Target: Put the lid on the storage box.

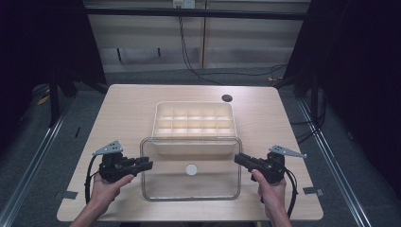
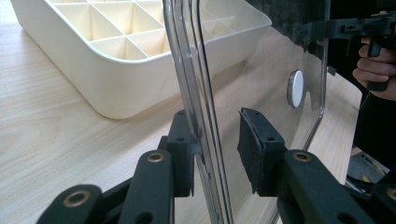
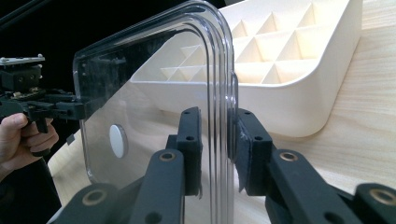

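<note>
Closest to the person, two hands come in from the bottom of the high view. The left gripper (image 1: 147,164) and the right gripper (image 1: 239,159) each meet one side edge of a clear lid (image 1: 191,187). The lid is held up off the table (image 1: 127,101), just in front of the cream tray (image 1: 193,108).

In the left gripper view, the lid (image 2: 261,60) edge stands between the two jaws. The near pad touches it. The far pad (image 2: 250,144) has a gap, so this claw is spread a little and not pinching yet. In the right gripper view, both pads press on the lid (image 3: 154,98) edge, so that claw is pinching the lid.

The high view is too small to show any of this. It does show the whole lid. Each gripper view cuts the lid off at the bottom.

A small white round spot (image 1: 191,169) sits in the middle of the lid. It is hard to make out what it is.

The lid is see-through, so the table and the tray's front wall show faintly through it.

Farther back, the tray (image 2: 112,88) has many small boxes inside. The left gripper view cuts off its far side.

A dark hole (image 1: 227,98) sits in the table behind the tray.
</note>
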